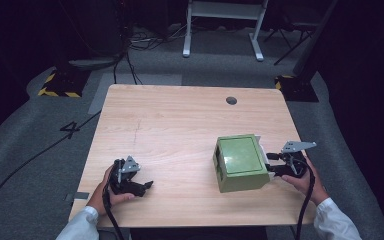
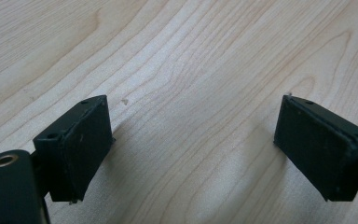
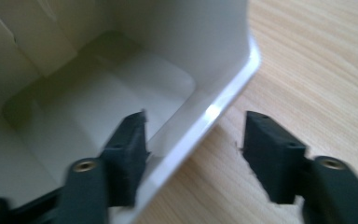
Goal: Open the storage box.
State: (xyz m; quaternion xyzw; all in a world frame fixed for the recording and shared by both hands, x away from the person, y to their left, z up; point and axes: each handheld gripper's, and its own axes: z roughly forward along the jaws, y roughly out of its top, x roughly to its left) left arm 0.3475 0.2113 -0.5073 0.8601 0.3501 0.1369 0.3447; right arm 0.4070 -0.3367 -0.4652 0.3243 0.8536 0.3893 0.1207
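Since the green bin point(image 1: 240, 163) lies on its side with its open mouth toward the right gripper point(image 1: 275, 164), that gripper straddles the bin's white rim point(image 3: 205, 122), jaws apart, not yet pinching. Well left of the bin, the left gripper point(image 1: 147, 185) rests spread wide, nothing between its jaws.

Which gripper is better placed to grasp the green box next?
Right. The right gripper already straddles the rim of the green box, jaws not yet pressing. The left gripper rests far away over bare table.

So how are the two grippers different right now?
The left gripper has bare wooden table between its wide-apart jaws; the right gripper straddles the pale rim of the green box, one jaw inside, one outside. The left sits far from the box; the right is at its open end. Both are black and hand-held.
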